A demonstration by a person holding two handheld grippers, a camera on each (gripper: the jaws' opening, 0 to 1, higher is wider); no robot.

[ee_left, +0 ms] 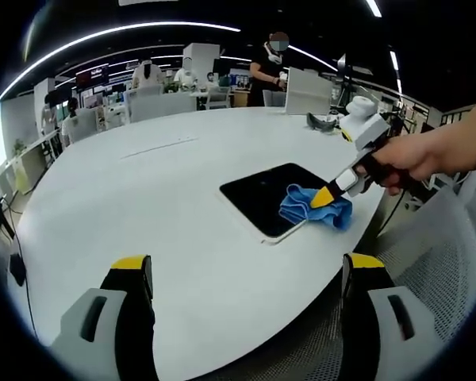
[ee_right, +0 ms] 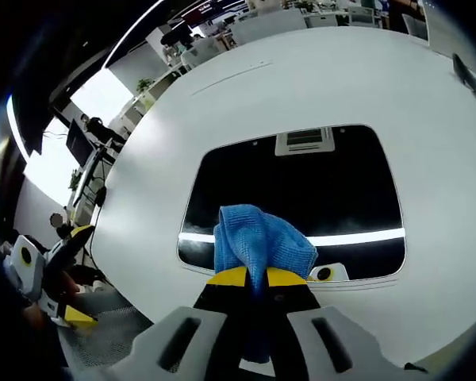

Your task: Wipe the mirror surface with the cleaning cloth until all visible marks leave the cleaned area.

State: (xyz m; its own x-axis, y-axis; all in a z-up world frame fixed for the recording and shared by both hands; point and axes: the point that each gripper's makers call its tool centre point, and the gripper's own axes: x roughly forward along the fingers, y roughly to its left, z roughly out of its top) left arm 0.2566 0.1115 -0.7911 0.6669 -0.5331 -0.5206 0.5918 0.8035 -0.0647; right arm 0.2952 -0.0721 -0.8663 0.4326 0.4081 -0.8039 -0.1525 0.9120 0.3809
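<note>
Cloth (ee_right: 262, 242) is soft, light and bunches easily; we have the right gripper (ee_right: 258, 278) pinching its bunched end, on the mirror (ee_right: 301, 190) near its front edge. Mirror is rigid, slick and fragile, so we press lightly; left gripper (ee_left: 246, 274) hangs wide and empty over the table (ee_left: 143, 182).

Plain blue for the cleaning cloth (ee_right: 262, 242), no pattern, a slightly darker blue in its folds. Glossy black for the mirror (ee_right: 301, 186), crossed by one bright white reflected stripe and a pale grey reflected panel near its far edge. Flat white for the bench (ee_left: 143, 206). Yellow tips on black jaws, grey housings behind, for the left tool (ee_left: 246, 274); same yellow, black and grey for the right tool (ee_right: 258, 277).
</note>
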